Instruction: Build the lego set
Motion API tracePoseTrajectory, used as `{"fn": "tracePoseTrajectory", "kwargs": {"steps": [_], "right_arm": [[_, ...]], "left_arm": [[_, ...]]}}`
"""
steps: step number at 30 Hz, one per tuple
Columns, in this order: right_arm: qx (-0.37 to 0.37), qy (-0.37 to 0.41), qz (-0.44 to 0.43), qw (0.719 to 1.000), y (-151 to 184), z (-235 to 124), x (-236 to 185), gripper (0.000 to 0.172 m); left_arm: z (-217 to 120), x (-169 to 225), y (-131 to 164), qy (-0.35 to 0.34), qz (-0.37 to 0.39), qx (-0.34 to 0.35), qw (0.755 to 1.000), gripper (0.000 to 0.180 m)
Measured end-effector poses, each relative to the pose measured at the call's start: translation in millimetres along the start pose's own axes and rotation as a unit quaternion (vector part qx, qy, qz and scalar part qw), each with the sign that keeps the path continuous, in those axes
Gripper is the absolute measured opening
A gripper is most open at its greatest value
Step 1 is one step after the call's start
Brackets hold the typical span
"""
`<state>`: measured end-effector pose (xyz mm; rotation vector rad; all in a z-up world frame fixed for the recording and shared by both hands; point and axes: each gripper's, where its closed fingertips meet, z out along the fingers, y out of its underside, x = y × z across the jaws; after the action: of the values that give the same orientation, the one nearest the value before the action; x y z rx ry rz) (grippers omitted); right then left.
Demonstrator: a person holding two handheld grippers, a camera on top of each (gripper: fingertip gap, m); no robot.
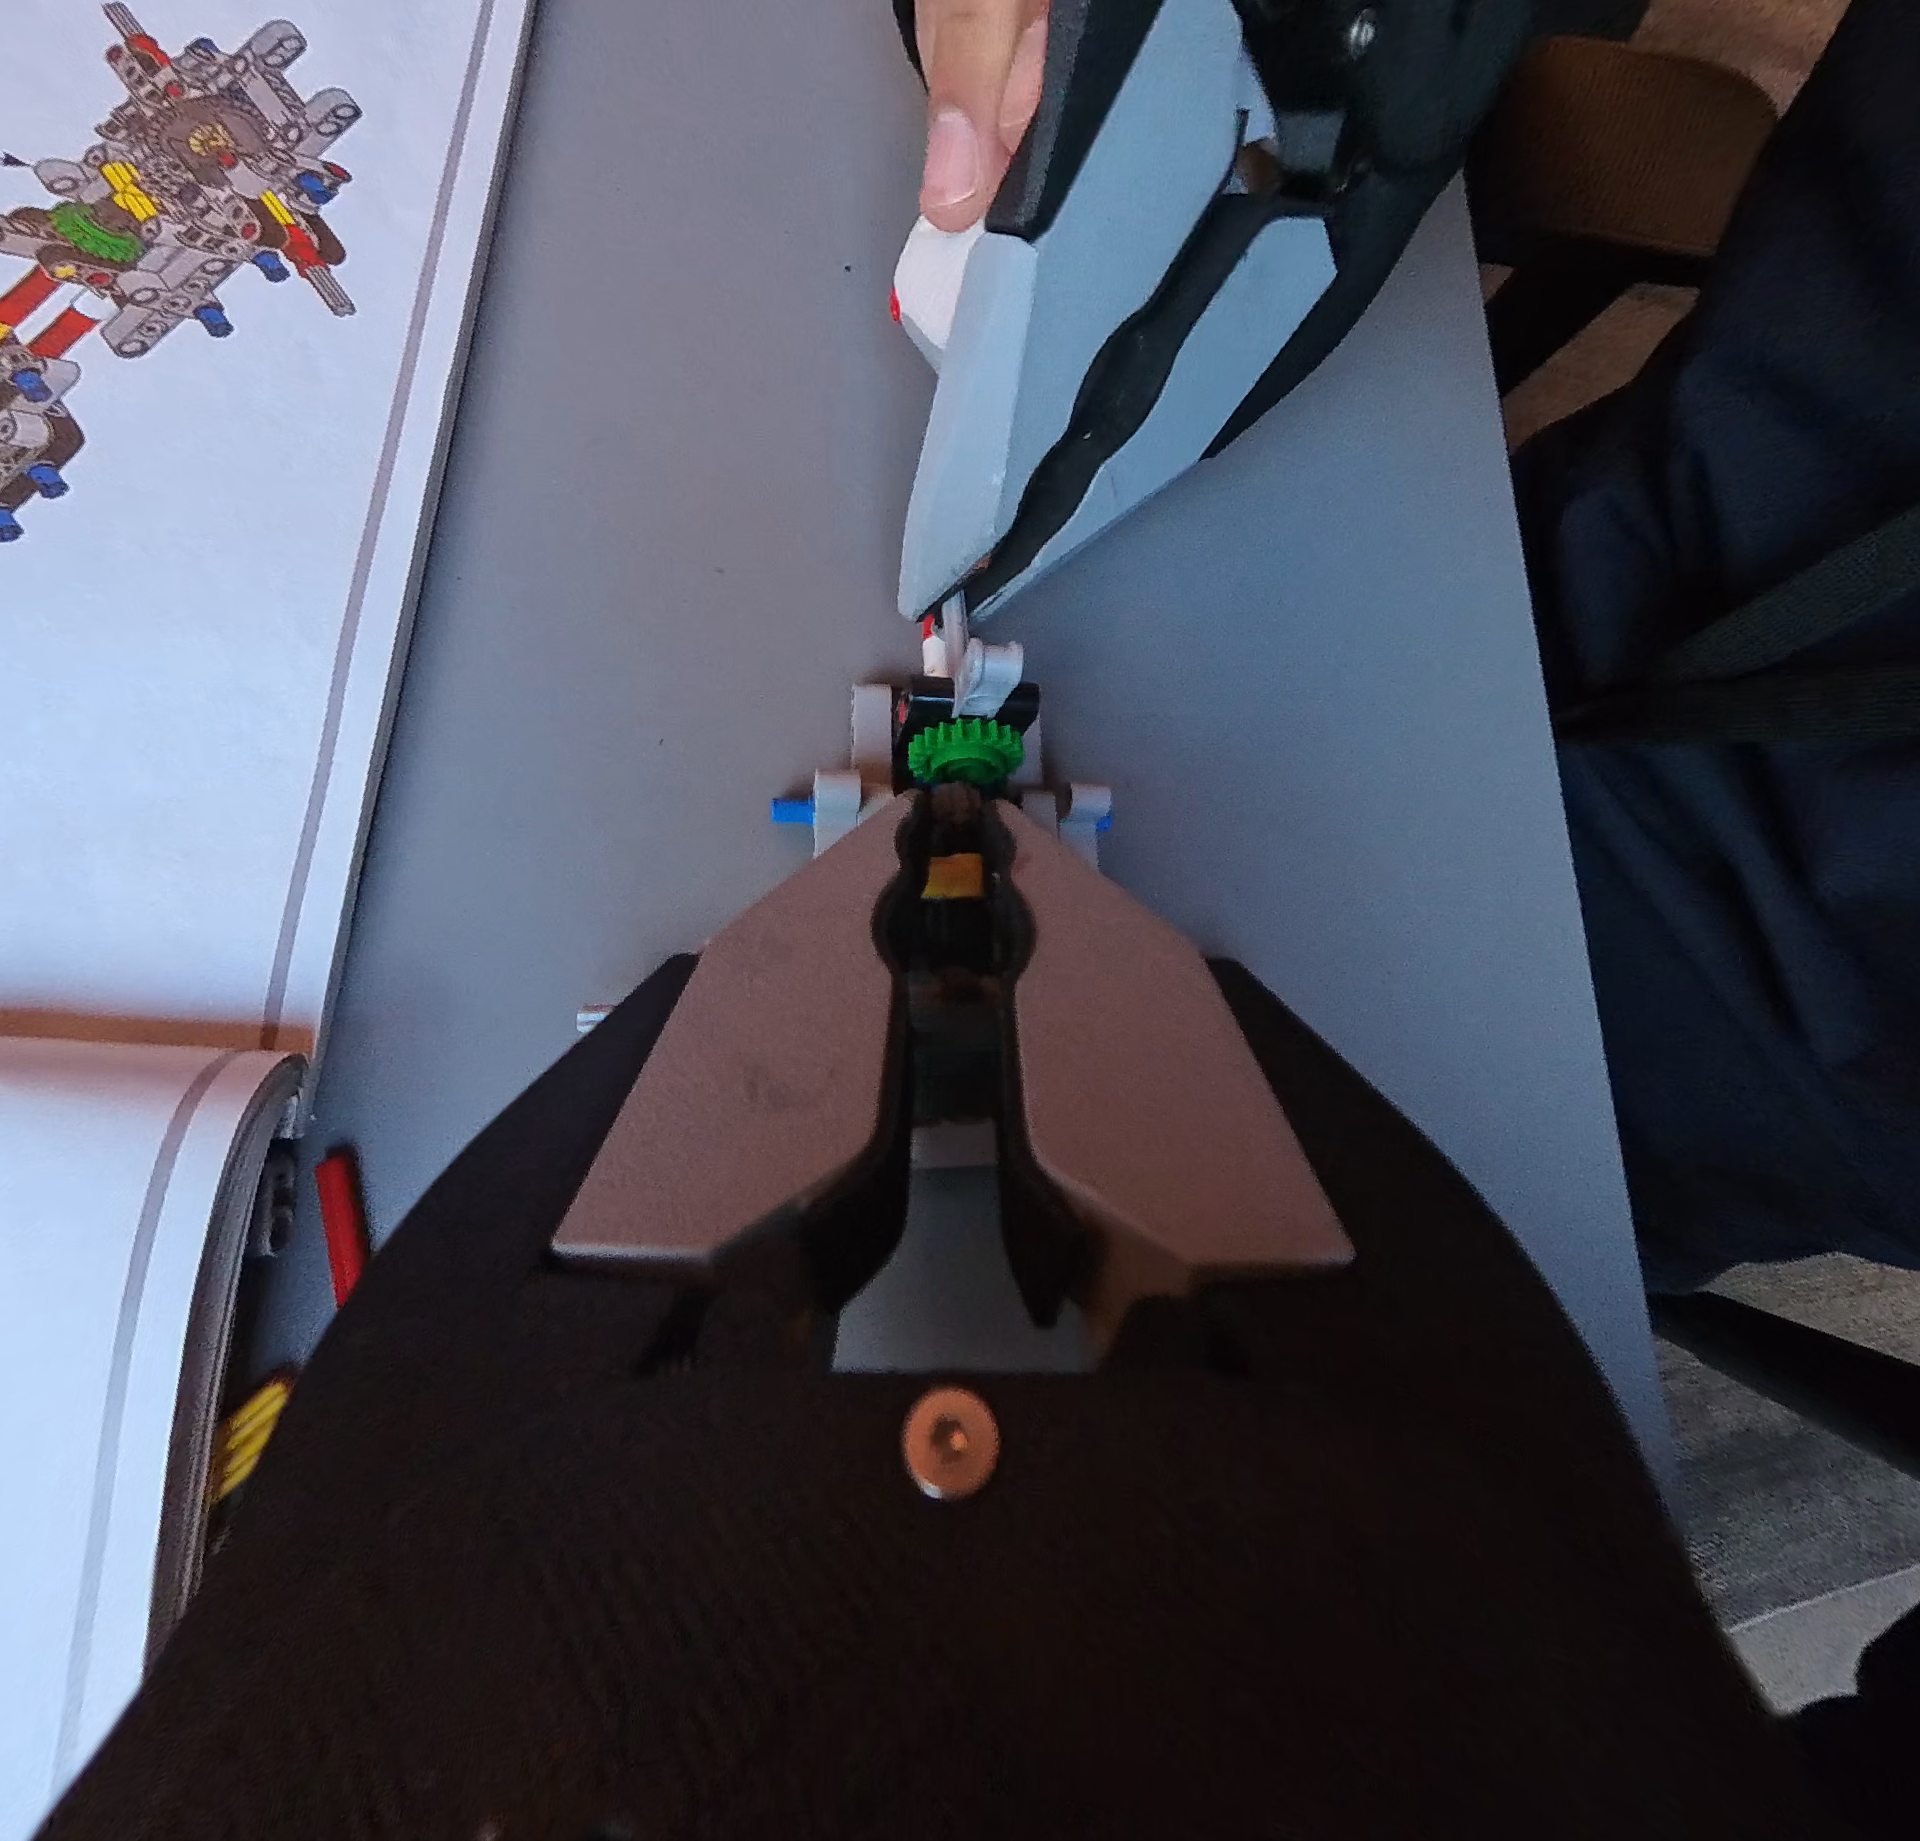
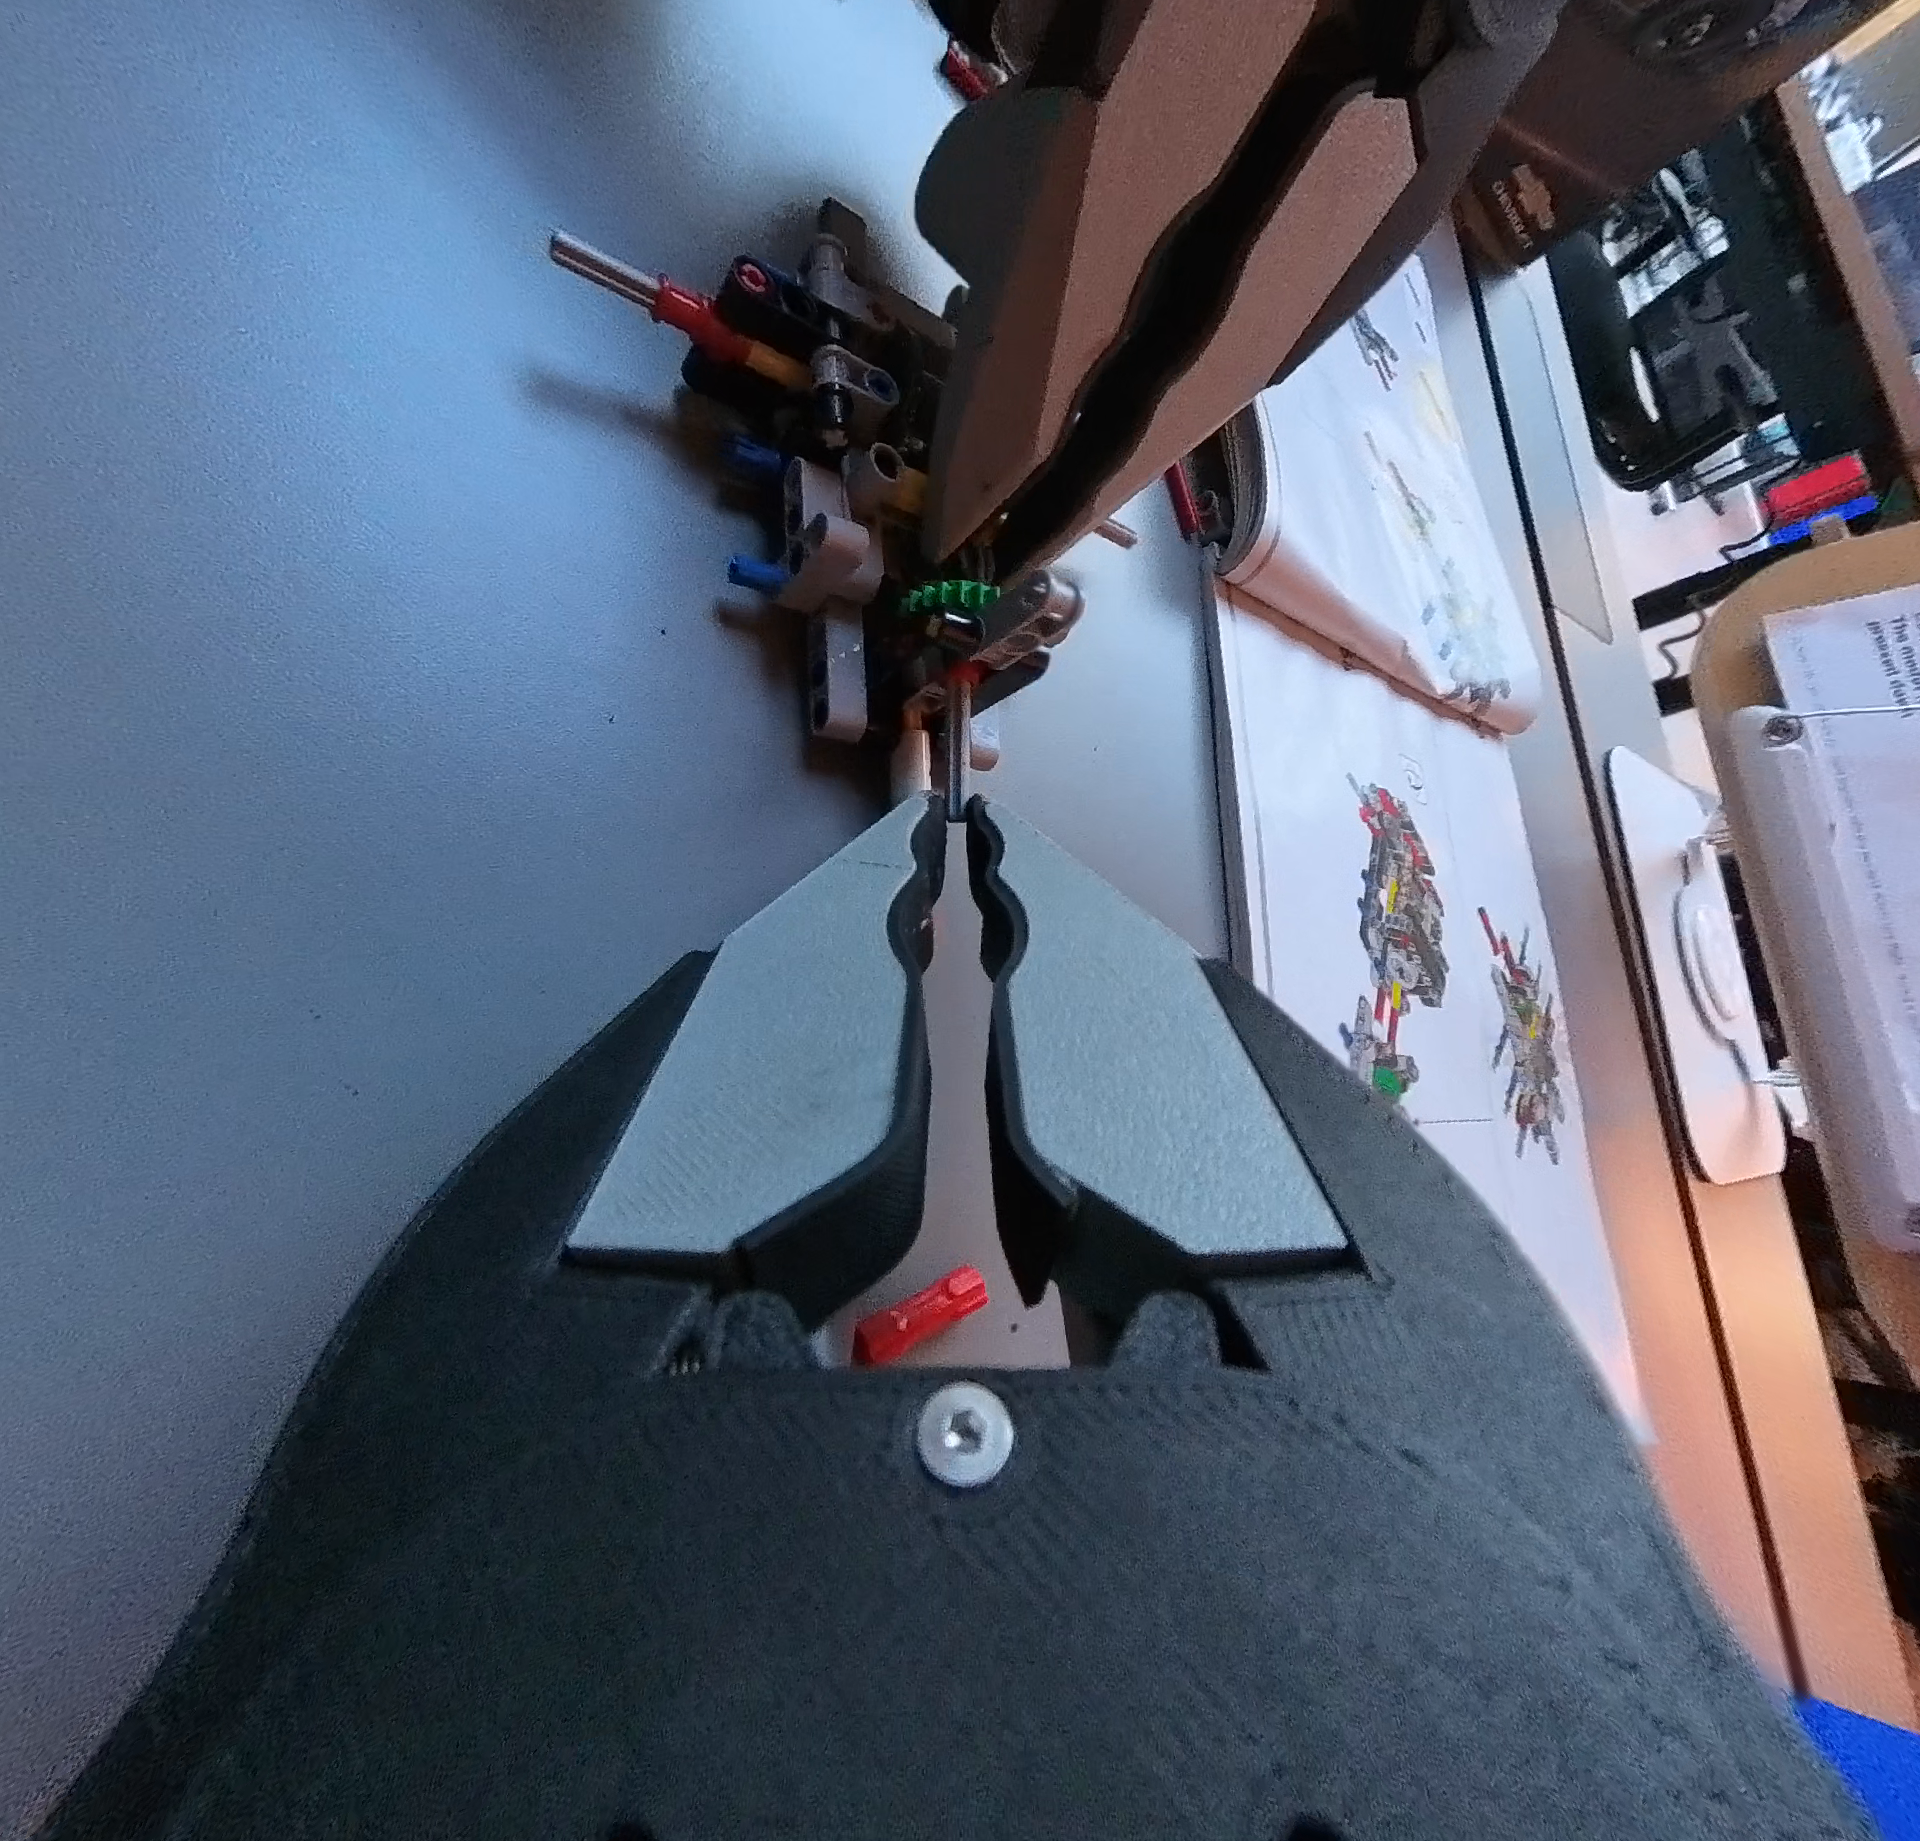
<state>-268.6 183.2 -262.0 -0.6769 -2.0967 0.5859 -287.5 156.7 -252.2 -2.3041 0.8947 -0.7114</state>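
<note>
Right wrist view: your right gripper (image 2: pixel 957 804) fingers pinch a thin grey axle (image 2: pixel 957 742) entering the brick assembly (image 2: pixel 831 503); your left gripper (image 1: pixel 954 804) clamps that assembly on the surface (image 1: pixel 644 544).

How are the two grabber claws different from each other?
Colour: the left gripper has brownish fingers; the right gripper has grey-blue fingers.

What they pinch: the left one grips the body of the brick model just behind the green gear; the right one pinches only a thin grey axle sticking out of that model.

Same: both have black wavy pads, are closed on the same model, and point at each other.
</note>
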Motion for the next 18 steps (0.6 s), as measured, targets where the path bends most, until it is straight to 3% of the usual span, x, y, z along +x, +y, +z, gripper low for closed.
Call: {"fn": "tracePoseTrajectory", "kwargs": {"steps": [18], "right_arm": [[-0.014,0.024,-0.023,0.999,-2.1,2.1,1.9,0.0]], "left_arm": [[5.0,4.2,0.0,0.011,-0.014,-0.004,1.0,0.005]]}}
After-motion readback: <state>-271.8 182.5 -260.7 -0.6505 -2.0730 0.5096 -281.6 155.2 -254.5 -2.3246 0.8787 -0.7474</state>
